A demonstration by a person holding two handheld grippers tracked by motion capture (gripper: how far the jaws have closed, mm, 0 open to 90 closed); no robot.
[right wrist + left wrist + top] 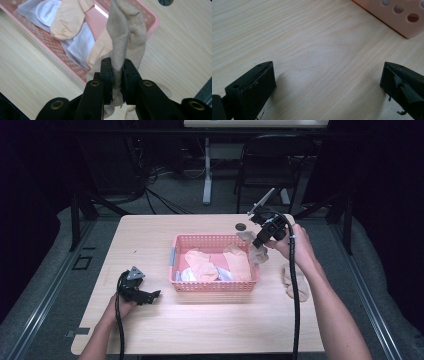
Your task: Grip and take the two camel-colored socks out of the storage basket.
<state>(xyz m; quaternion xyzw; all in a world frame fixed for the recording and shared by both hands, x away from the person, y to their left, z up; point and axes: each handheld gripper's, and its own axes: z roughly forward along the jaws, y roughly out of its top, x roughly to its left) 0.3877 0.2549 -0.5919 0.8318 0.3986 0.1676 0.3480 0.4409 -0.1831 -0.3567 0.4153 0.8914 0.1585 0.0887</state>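
Note:
A pink perforated basket (214, 287) stands mid-table with peach socks (199, 265) and white and grey socks (80, 41) in it. My right gripper (261, 239) hangs above the basket's right rim, shut on a beige sock (127, 35) that dangles from its jaws over the rim (150, 18). Another beige sock (289, 281) lies on the table to the right of the basket, under my forearm. My left gripper (152, 295) rests low on the table left of the basket, open, with bare wood (327, 70) between its jaws.
The basket's corner (402, 17) is just ahead of the left gripper. A round cable hole (241, 226) sits in the table behind the basket. A chair (270, 165) and a table leg (207, 170) stand beyond the far edge.

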